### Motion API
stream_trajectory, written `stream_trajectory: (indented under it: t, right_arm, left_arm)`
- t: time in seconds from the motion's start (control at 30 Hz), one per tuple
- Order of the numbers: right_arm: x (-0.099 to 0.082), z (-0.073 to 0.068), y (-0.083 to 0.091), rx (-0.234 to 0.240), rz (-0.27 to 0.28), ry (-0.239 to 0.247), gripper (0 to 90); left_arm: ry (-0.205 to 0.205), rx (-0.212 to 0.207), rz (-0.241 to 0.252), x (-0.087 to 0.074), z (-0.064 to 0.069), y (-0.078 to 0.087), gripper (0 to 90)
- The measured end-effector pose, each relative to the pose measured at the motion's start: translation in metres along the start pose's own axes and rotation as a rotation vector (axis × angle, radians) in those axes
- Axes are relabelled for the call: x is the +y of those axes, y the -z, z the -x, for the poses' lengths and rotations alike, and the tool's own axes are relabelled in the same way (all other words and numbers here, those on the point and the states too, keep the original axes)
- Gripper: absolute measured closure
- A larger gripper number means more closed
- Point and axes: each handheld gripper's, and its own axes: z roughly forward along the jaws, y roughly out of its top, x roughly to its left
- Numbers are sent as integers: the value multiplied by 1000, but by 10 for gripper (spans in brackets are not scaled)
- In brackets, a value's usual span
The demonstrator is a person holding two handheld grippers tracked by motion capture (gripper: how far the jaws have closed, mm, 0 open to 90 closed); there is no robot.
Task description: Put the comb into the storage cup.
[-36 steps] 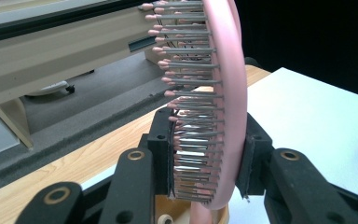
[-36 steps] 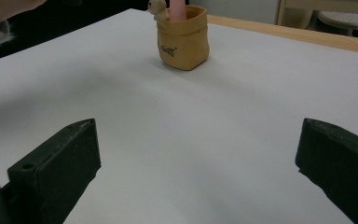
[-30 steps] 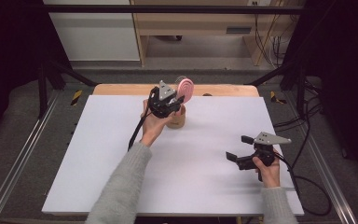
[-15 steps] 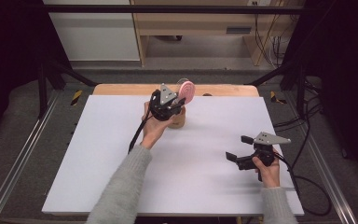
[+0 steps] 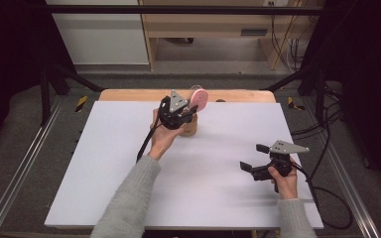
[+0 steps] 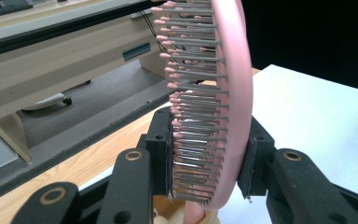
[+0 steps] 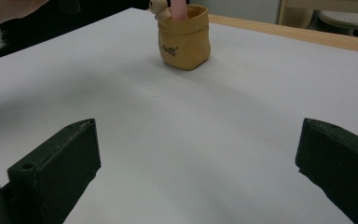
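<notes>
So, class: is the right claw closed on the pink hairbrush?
No: the right claw stands open over bare table, while the left claw clamps the pink hairbrush.

White sheet (image 5: pixel 104 163) covers most of my table; bare wood edge (image 5: pixel 129 94) shows along far side. Grey carpet floor (image 5: pixel 25 129) flanks table left and right. Metal rail (image 5: pixel 15 173) runs along my left, another rail (image 5: pixel 349 178) along my right. Black frame struts (image 5: pixel 54 74) angle down at both far corners. Pale wooden bench (image 5: pixel 203 25) stands beyond table, white cabinet (image 5: pixel 99 29) beside it. Cables (image 5: pixel 290 49) hang near bench's right end. Yellow-black tape marks (image 5: pixel 81 102) lie on floor.
</notes>
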Motion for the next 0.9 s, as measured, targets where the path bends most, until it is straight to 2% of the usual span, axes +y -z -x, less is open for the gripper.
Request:
stream_trajectory:
  t: [0.23,0.47,0.67,0.9]
  right_arm:
    - [0,0,0,-1,-2,1,3]
    - [0,0,0,-1,-1,1,3]
    - [0,0,-1,0,-1,1,3]
    - [0,0,-1,0,-1,0,3]
  left_arm:
    - [9,-15,2,0,0,1,609]
    - [-4,-31,3,1,3,1,529]
    - [22,-45,-13,1,5,0,393]
    - [48,-81,-20,2,7,2,274]
